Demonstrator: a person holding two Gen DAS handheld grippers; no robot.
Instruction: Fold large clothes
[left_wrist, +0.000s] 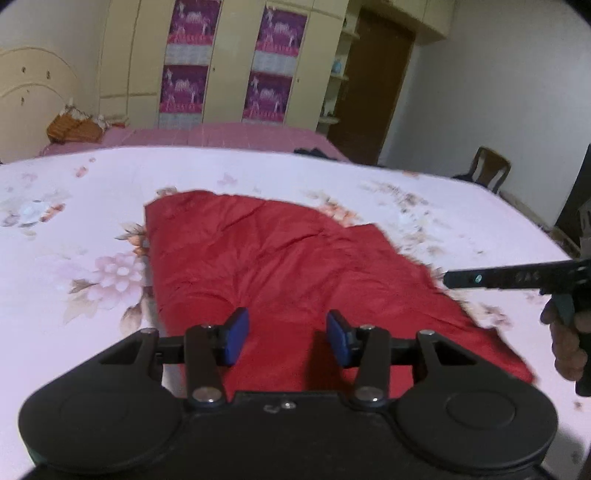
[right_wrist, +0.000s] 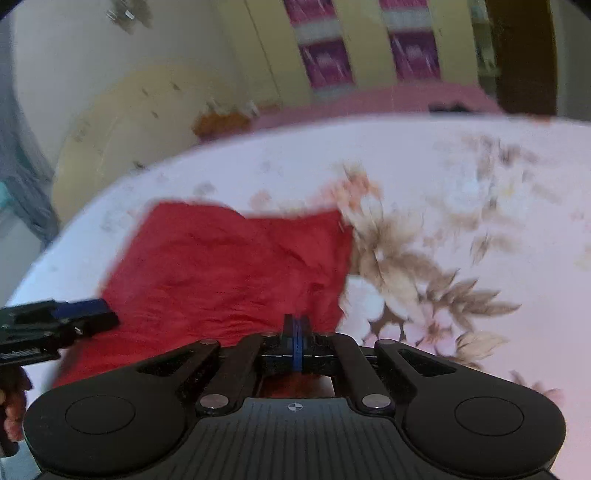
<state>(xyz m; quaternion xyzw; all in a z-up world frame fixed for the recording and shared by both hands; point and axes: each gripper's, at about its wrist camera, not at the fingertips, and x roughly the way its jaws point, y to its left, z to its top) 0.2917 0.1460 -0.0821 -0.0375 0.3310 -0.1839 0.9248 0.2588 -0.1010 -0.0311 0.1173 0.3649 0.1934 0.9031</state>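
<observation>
Bedroom setup with a long cream wardrobe (left_wrist: 236, 62) across the back wall, magenta patterned panels set into 2 of its sections, and a dark brown door (left_wrist: 373, 85) off to the right. Big bed up front, covered in a pale pink floral sheet (left_wrist: 74, 229), and behind it a second bed in a darker pink cover (left_wrist: 221, 134) with an orange-brown bundle (left_wrist: 75, 127) sitting near the cream headboard. Wooden chair (left_wrist: 489, 168) over by the right wall.

On the floral sheet there's the red garment (left_wrist: 280, 258), spread out flat-ish with plenty of wrinkles, roughly in the middle of the bed and running toward the near edge. Its far edge looks uneven, one side reaching further back than the other.

Left gripper (left_wrist: 287, 338) hangs over the near part of the red cloth with its blue pads (left_wrist: 236, 332) well apart, nothing between them. From the right wrist view you can see it poking in from the left at the cloth's near-left side.

Right gripper (right_wrist: 295, 341) has its blue pads pressed together right at the near-right edge of the garment. Red fabric shows just under and behind the fingers, but I honestly can't tell if any of it is pinched in there, the shot is pretty blurry. In the left wrist view it sits at the cloth's right edge, held by a hand (left_wrist: 569, 343).
</observation>
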